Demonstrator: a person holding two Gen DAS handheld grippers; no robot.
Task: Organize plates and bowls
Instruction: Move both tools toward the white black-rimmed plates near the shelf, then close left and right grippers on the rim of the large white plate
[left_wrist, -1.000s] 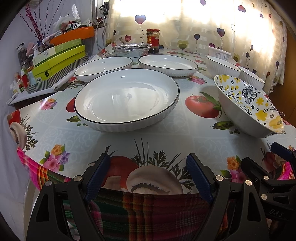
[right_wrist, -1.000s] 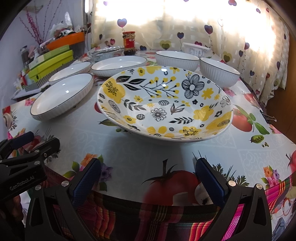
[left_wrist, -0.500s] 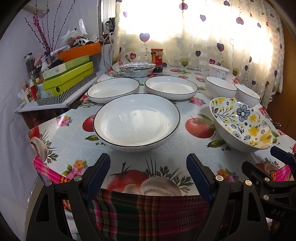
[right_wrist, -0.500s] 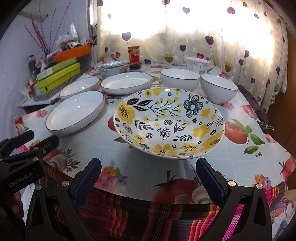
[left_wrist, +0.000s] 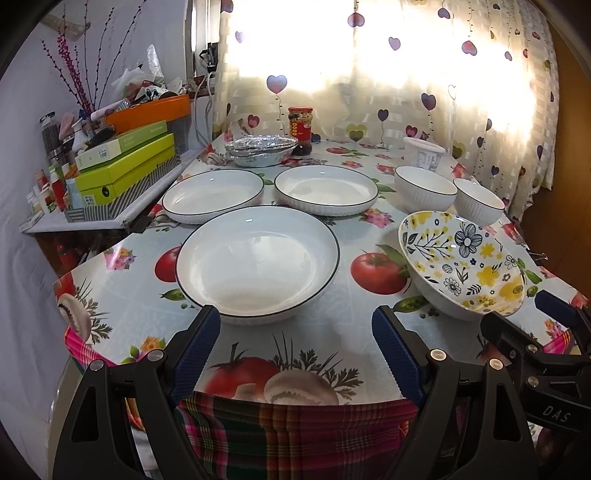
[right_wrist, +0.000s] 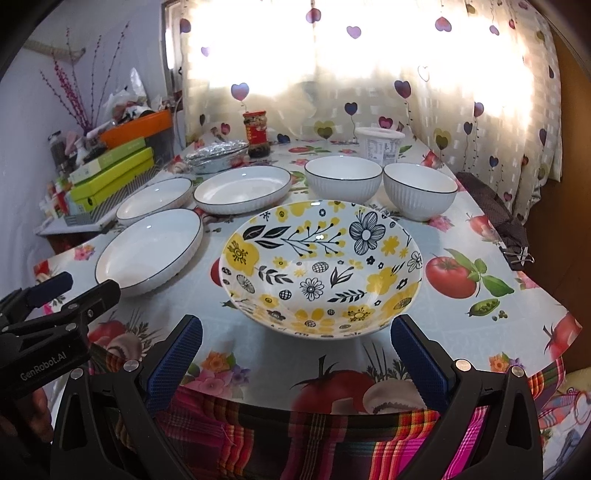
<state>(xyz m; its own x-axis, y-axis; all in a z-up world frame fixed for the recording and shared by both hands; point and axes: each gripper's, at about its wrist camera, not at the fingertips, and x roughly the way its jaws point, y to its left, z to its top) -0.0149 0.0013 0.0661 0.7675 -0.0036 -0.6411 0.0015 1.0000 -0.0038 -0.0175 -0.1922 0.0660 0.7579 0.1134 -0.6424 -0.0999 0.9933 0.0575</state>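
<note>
Three white plates with dark rims lie on the table: a near plate (left_wrist: 258, 266) (right_wrist: 147, 251), a far-left plate (left_wrist: 212, 195) (right_wrist: 155, 201) and a far-middle plate (left_wrist: 325, 188) (right_wrist: 242, 188). A yellow flowered bowl (left_wrist: 461, 262) (right_wrist: 321, 266) stands at the near right, and two white ribbed bowls (left_wrist: 424, 186) (right_wrist: 343, 177) (left_wrist: 478, 201) (right_wrist: 421, 190) stand behind it. My left gripper (left_wrist: 295, 339) is open at the table's front edge, before the near plate. My right gripper (right_wrist: 295, 347) is open just before the flowered bowl. Neither holds anything.
A foil-covered dish (left_wrist: 260, 149), a sauce jar (left_wrist: 300, 127) and a white tub (left_wrist: 423, 155) stand at the back near the curtain. Green boxes (left_wrist: 122, 170) and clutter fill a side shelf on the left. A plaid cloth (left_wrist: 295, 435) hangs over the front table edge.
Both grippers have drawn back and risen from the table, so the plates and bowls look smaller and farther. Nothing on the table has moved.
</note>
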